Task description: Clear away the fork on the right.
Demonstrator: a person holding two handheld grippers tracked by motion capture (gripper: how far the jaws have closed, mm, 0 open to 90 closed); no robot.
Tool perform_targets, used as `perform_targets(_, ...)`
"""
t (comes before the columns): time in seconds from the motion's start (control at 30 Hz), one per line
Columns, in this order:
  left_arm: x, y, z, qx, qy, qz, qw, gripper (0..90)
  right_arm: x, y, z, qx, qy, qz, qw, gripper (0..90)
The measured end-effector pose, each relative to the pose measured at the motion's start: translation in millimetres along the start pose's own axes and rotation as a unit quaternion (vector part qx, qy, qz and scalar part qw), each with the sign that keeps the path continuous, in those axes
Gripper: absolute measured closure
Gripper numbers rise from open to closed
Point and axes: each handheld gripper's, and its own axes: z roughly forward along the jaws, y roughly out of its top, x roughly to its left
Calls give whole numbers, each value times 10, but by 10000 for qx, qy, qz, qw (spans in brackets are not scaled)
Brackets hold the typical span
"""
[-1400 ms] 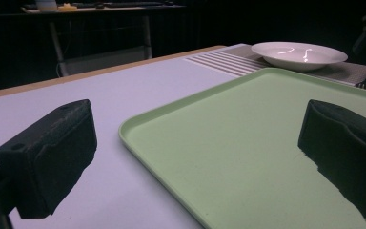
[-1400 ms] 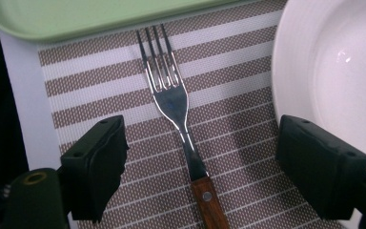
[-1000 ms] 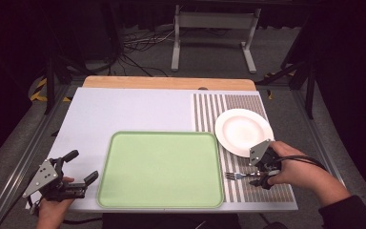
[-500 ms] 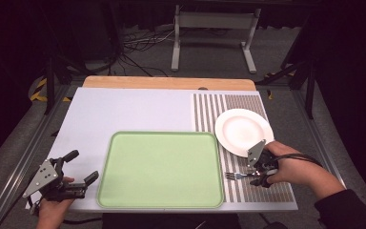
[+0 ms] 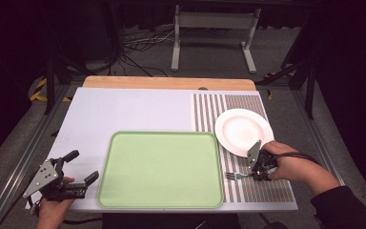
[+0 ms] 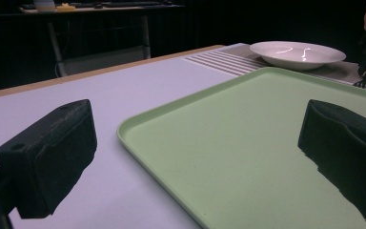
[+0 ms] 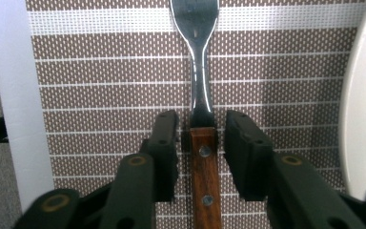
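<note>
We recorded the grasping step of picking up a fork (image 7: pixel 201 95), which lay flat on the brown striped placemat (image 5: pixel 262 188) at the right of the table (image 5: pixel 138 109), just in front of the white plate (image 5: pixel 243 130) and just to the right of the green tray (image 5: pixel 160 169), touching neither as far as we could tell. In the right gripper view, the right gripper (image 7: pixel 200 152) straddled the wooden, riveted handle near its junction with the metal neck; its jaws had just been closing, with the handle between them, but a narrow gap remained on each side, so the pads (image 7: pixel 166 143) were not yet pressing and the fork was not yet gripped. In the high view, the fork's (image 5: pixel 238 176) long axis ran roughly across the table, parallel to its near edge, with the tines pointing left toward the tray and the handle pointing right into the right gripper (image 5: pixel 258 172). We judged that the next move called for finishing the closure squarely on the handle, then lifting level so that the heavier metal end did not tip down or swing. The left gripper (image 5: pixel 81 169) rested at the near left corner of the table, its jaws wide apart and holding nothing, beside the tray's (image 6: pixel 248 143) edge.
</note>
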Motion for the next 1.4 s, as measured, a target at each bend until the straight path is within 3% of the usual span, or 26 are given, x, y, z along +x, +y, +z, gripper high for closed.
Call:
perform_targets(0.2, -4, -3, 10, -3, -21, 3, 10000, 0, -14, -2, 13, 74, 55, -111, 9999, 775)
perform_targets(0.37, -8, -1, 11, 18, -40, 20, 10000, 0, -2, 6, 15, 127, 18, -180, 9998, 781)
perform_targets(0.73, 2, -5, 8, -21, -12, -14, 10000, 0, 0, -4, 14, 79, 5, -159, 9998, 784)
perform_targets(0.9, 5, -7, 4, -6, -11, -25, 10000, 0, 18, -10, -3, 114, 8, -21, 9999, 785)
perform_targets(1.17, 5, -5, 3, -19, -12, -22, 10000, 0, 22, 57, -152, -35, -103, -26, 9999, 785)
perform_targets(1.4, 6, -4, 1, -15, -14, -27, 10000, 0, 5, 152, -354, -149, -346, 2, 9993, 785)
